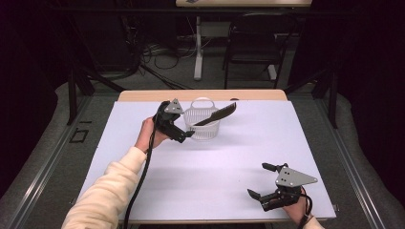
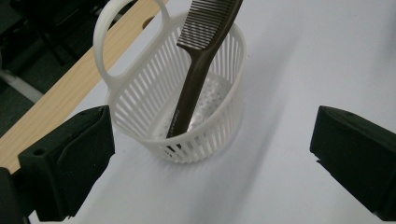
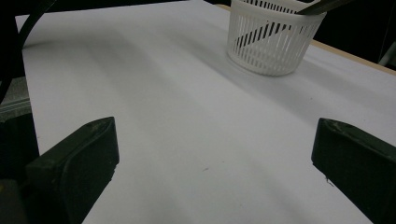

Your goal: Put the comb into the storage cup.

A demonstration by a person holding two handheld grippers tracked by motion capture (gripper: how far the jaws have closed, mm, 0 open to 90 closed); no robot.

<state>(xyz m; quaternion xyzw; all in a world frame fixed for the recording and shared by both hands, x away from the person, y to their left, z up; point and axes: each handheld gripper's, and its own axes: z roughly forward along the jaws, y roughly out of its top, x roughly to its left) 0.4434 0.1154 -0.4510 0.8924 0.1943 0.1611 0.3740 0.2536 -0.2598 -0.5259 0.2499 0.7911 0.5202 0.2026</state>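
Both hand-held grippers gape empty (left [image 2: 210,154], right [image 3: 215,172]) near the basket [image 2: 219,126], comb [image 2: 196,79] tip cropped.

High view: fixed above the near edge, facing forward and down, whole table [image 1: 205,157] in frame. Left gripper view: close on the white basket [image 2: 187,116], looking down into it. Right gripper view: low, far, same basket [image 3: 273,42] top right. All three share it.
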